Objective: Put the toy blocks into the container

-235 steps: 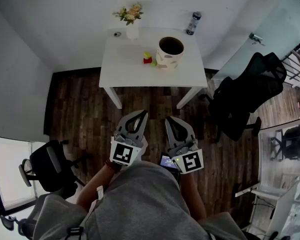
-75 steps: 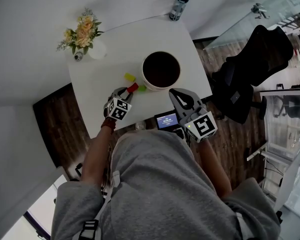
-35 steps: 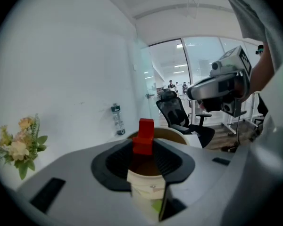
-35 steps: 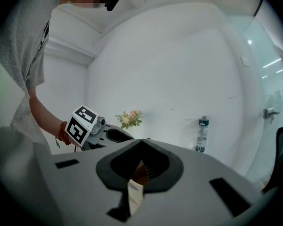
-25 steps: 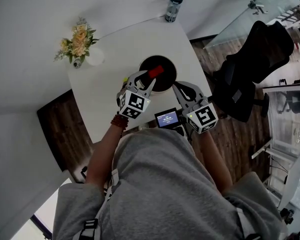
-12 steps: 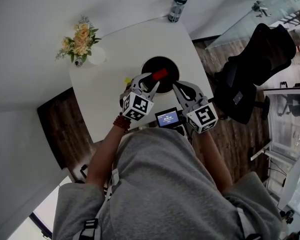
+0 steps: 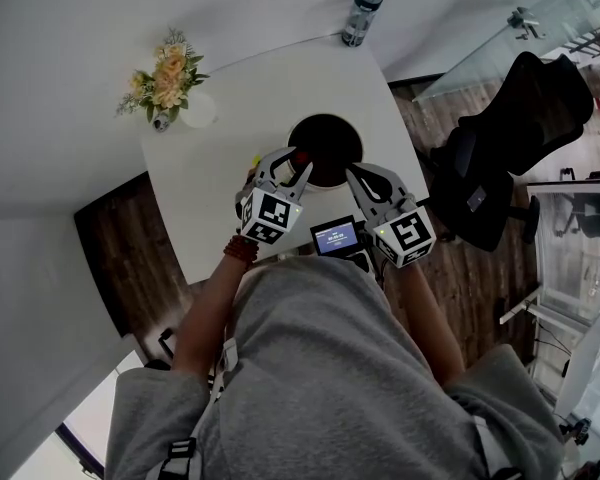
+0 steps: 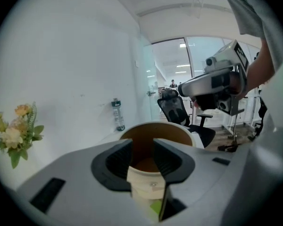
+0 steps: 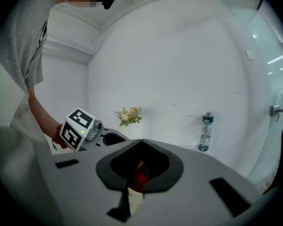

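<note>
A round cream container with a dark inside stands on the white table. My left gripper hangs at its near-left rim. In the left gripper view the jaws stand apart with nothing between them, and the container shows through the gap. A red block shows at the container's mouth, and dimly in the head view. A yellow block and a green block lie on the table left of the container. My right gripper is shut and empty at the near-right rim.
At the table's far-left corner is a white vase of flowers, at its far-right corner a water bottle. A black office chair stands to the right on the wooden floor. A small lit screen hangs between my grippers.
The red block, held in my left gripper over the container's mouth before, is out of the jaws and lower at the mouth. The left gripper has drawn back slightly. The right gripper has barely moved.
</note>
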Available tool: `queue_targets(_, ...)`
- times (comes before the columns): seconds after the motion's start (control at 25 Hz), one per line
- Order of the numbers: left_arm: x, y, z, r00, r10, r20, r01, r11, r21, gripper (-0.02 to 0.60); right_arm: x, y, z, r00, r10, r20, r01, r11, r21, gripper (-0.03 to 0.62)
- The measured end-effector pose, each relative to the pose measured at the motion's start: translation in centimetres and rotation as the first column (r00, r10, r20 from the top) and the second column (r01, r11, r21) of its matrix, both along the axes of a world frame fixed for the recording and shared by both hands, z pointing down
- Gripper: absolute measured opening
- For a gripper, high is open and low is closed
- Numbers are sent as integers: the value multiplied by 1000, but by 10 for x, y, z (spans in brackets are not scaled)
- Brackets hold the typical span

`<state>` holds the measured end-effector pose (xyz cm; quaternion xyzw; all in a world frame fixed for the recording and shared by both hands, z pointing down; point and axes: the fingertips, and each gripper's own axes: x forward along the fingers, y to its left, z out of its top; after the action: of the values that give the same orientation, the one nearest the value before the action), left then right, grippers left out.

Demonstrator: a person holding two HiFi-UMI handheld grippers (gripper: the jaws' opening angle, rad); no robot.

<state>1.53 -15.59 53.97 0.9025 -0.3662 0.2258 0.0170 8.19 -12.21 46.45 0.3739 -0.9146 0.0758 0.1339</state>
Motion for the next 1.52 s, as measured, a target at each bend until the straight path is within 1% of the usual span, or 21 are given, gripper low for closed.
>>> queue_targets(0.12, -18, 4, -5, 997, -42, -63, 43, 999, 6, 133, -1, 1, -1, 1000, -1, 0, 1, 1000, 2, 3)
queue_targets(0.2, -32, 8, -6, 993, -72, -91, 73, 997, 4, 133, -2, 3, -1, 1000, -3, 0, 3, 1000, 0, 3)
queue_targets(0.4, -60, 21, 14, 989, -129, -76, 127, 991, -33, 133, -4, 8, 0, 1000, -8, 0, 8, 1000, -4, 3)
queue_targets(0.56, -69, 30, 44, 991, -130, -40, 127, 989, -80, 133, -5, 11, 2, 1000, -9, -7, 9, 1000, -8, 3)
queue_targets(0.76, -66, 47, 91, 994, -109, 5, 108, 978, -178, 133, 1, 15, 3, 1000, 3, -18, -3, 1000, -12, 3)
queue_targets(1.0, -56, 58, 132, 996, -74, 52, 85, 962, -259, 135, 14, 20, 4, 999, 34, -21, -34, 999, -28, 3)
queue_targets(1.12, -52, 56, 145, 995, -70, 66, 86, 951, -297, 150, 17, 20, 5, 999, 39, -27, -40, 999, -30, 3)
queue_targets(1.32, -42, 55, 160, 995, -57, 87, 84, 938, -337, 158, 20, 22, 7, 999, 42, -33, -43, 999, -33, 3)
queue_targets(1.44, -38, 53, 167, 993, -73, 94, 102, 926, -364, 163, 21, 21, 5, 998, 41, -37, -42, 999, -31, 3)
queue_targets(1.52, -36, 52, 171, 992, -75, 102, 108, 922, -373, 163, 22, 19, 4, 998, 42, -37, -43, 999, -27, 3)
